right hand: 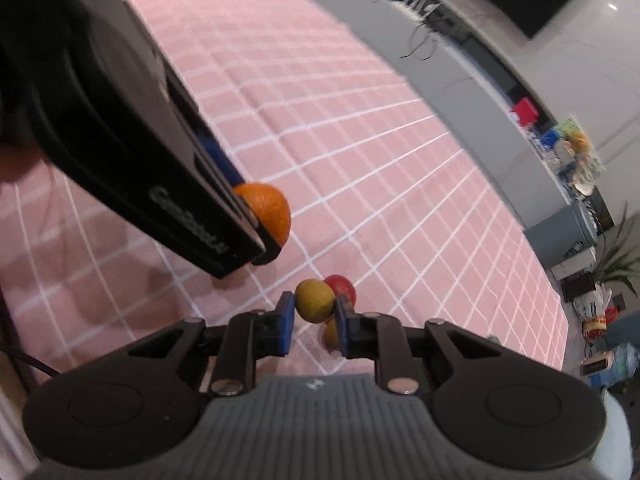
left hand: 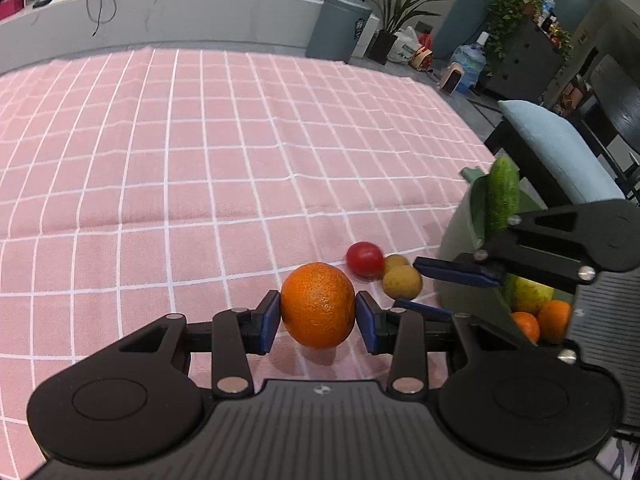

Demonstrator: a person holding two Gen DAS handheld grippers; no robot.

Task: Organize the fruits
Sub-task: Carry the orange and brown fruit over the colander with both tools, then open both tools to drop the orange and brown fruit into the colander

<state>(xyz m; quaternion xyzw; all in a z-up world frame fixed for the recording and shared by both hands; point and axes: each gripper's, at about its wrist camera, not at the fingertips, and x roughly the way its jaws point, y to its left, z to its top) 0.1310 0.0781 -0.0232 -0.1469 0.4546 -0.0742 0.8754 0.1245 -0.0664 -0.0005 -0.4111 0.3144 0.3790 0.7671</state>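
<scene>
Orange [left hand: 318,310] sits clamped beside hand-held gripper [right hand: 184,220] marked "GenRobot.AI".

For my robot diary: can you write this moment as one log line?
left gripper: shut on round orange | right gripper: shut on small yellow-green fruit | red tomato: on pink checked cloth

Pink tablecloth [left hand: 200,152] with a white grid, creased, covering the table. Behind it, a long grey counter [left hand: 180,12] carrying clutter and cables. A grey bin [left hand: 338,28] and a potted plant [left hand: 394,20] stand at its end. At right, a dark cabinet [left hand: 528,56] topped with foliage, and a pale blue cushion [left hand: 560,148].
</scene>
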